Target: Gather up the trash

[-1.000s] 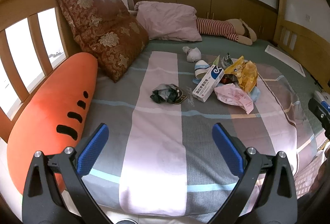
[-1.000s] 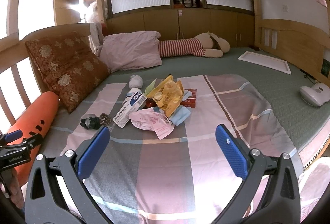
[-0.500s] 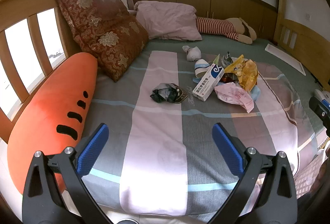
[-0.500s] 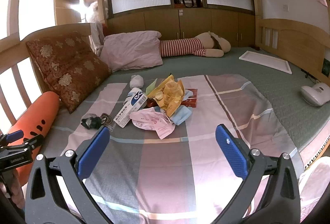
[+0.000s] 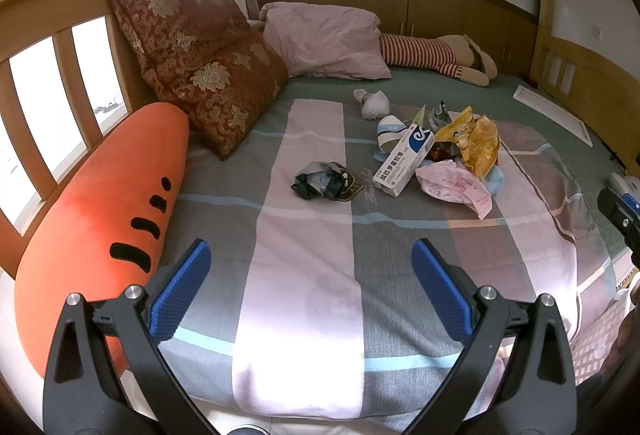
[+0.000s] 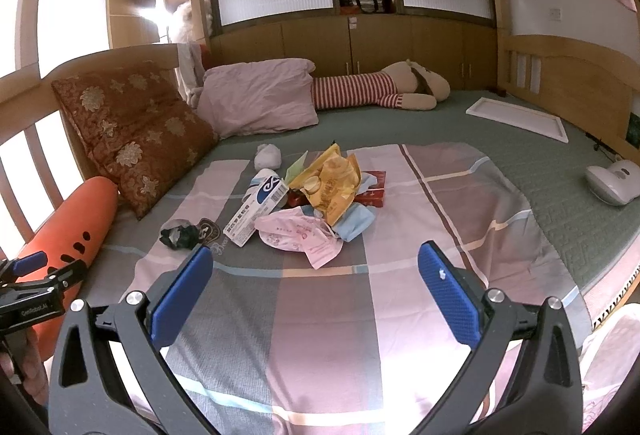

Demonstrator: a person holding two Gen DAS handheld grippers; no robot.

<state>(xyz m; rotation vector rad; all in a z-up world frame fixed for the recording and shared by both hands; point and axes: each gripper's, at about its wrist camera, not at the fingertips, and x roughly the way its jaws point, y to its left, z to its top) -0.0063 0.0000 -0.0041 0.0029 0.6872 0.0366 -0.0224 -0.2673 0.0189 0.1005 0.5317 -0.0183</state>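
Hand-held grippers [image 5: 310, 271] [image 6: 314, 275] agape above bedspread [image 6: 320, 315]

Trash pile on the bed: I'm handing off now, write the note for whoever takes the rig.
Left gripper: open, empty, above the near edge of the bed.
Right gripper: open, empty, also short of the pile.
Trash lies mid-bed: white medicine box, pink bag, yellow wrapper, red box, white wad, dark crumpled piece off to the left.
Done: nothing collected.
Left: everything. No bin in view.
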